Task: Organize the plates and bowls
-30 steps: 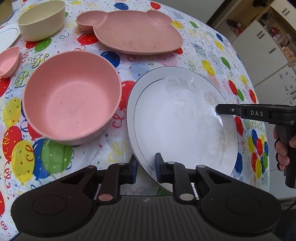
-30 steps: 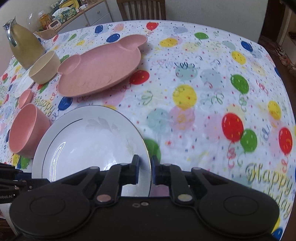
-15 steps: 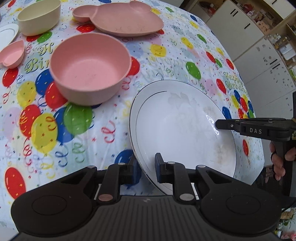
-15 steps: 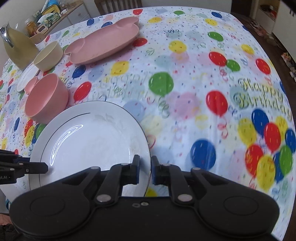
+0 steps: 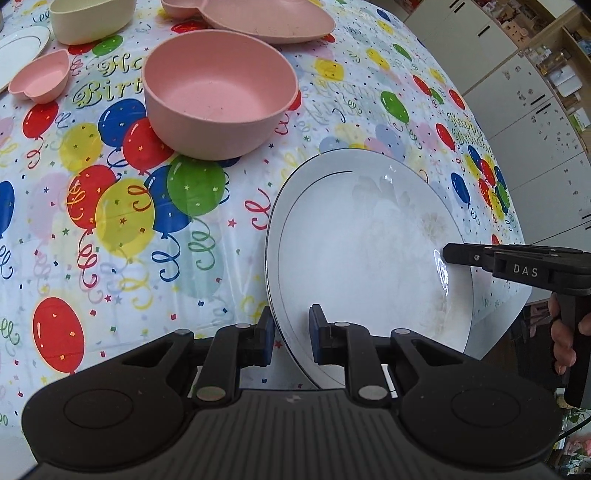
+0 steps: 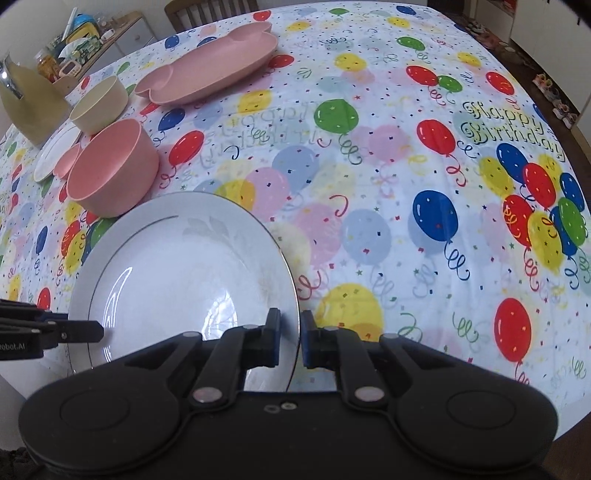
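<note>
Two hand-held black grippers carry a large round white china plate (image 5: 362, 243) with a thin silver line inside its rim, above a table covered in a white plastic cloth (image 6: 369, 184) printed with coloured balloons. The left gripper (image 5: 291, 332) pinches the plate's near left rim between its blue-padded fingers, while the right gripper (image 6: 290, 341) clamps the opposite edge in the same way; each tool's tip shows at the side of the other's view. Part of a person's hand (image 5: 563, 339) wraps the right gripper's handle. The plate sits tilted, near the table's edge, apart from the other dishes. Beyond it stands a deep round pink bowl (image 5: 219, 94). Farther back lie a small pink heart-shaped dish (image 5: 40, 79), a cream bowl (image 5: 90, 16), a small white plate (image 5: 20, 48) and a flat pink plate with two rounded ears (image 6: 210, 72). A yellow jug (image 6: 27, 107) stands at the far corner.
</note>
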